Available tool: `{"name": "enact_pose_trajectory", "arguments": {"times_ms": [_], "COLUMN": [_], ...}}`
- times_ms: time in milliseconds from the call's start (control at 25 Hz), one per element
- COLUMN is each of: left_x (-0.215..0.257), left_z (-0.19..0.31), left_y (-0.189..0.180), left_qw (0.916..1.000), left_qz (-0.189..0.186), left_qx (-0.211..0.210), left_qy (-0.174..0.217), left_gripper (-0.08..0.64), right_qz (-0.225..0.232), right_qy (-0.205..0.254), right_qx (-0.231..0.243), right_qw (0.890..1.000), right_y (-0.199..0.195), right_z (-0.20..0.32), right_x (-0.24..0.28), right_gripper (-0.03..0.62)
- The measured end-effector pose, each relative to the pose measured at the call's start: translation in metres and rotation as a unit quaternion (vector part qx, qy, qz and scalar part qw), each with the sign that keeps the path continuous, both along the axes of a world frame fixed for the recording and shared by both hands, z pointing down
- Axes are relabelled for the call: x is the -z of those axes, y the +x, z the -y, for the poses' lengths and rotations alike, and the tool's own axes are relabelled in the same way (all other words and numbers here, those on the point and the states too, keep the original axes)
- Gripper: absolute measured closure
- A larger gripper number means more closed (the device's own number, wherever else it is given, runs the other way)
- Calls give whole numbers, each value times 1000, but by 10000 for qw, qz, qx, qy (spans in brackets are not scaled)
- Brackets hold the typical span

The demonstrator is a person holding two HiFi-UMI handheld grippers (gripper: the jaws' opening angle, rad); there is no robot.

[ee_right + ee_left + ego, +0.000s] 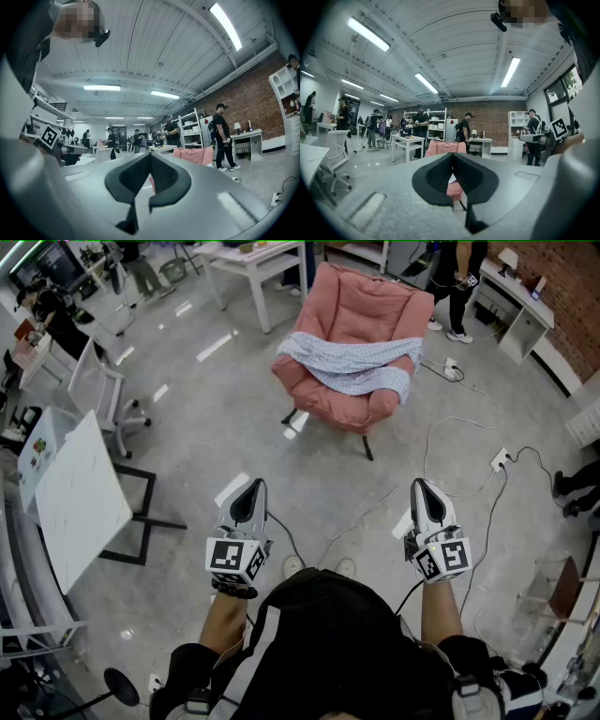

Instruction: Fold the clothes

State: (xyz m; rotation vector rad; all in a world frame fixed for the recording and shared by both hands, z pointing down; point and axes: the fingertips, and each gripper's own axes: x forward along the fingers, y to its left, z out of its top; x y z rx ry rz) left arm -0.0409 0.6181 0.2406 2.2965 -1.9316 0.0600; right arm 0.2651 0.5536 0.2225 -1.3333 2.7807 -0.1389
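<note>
Both left tool (pixel 252 486) and right tool (pixel 420 486) empty, jaws together, far from garment (pixel 352 364) on armchair (pixel 366 301).

R claw (pixel 150 157) jaws together, empty; pink armchair (pixel 197 155) ahead, person (pixel 221 136) standing nr it.

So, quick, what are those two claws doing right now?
Left gripper: closed, holding nothing.
Right gripper: closed, holding nothing.
</note>
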Motion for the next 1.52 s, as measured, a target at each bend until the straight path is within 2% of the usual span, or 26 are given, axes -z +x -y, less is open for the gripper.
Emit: {"name": "enact_pose_trajectory", "arguments": {"times_ms": [680,840,880,920,960,1000,1080,1320,1520], "left_x": [5,3,1,0,0,0,5,11,3], "left_z": [25,29,31,32,34,35,35,34,31], "left_y": [23,32,34,37,38,38,39,66,104], "left_qw": [9998,9994,9991,9987,9984,9984,9985,9985,9992], "left_qz": [6,-139,-238,-348,-442,-500,-525,-484,-383], "left_qx": [-170,-298,-349,-376,-350,-274,-88,7,-104], "left_qy": [94,53,18,-14,-18,17,146,243,95], "left_gripper": [557,552,508,433,321,259,193,123,106], "right_qz": [95,308,367,403,412,391,276,280,372], "right_qy": [70,-70,-95,-98,-78,-38,62,109,-44], "right_qx": [-9,154,236,314,359,364,313,253,254], "right_qw": [9999,9994,9990,9986,9985,9986,9991,9992,9990], "right_y": [11,11,10,8,7,7,10,38,71], "right_z": [18,15,13,12,11,11,10,11,15], "right_x": [4,1,1,1,2,2,3,3,-4], "right_gripper": [589,588,557,450,363,304,248,161,149]}}
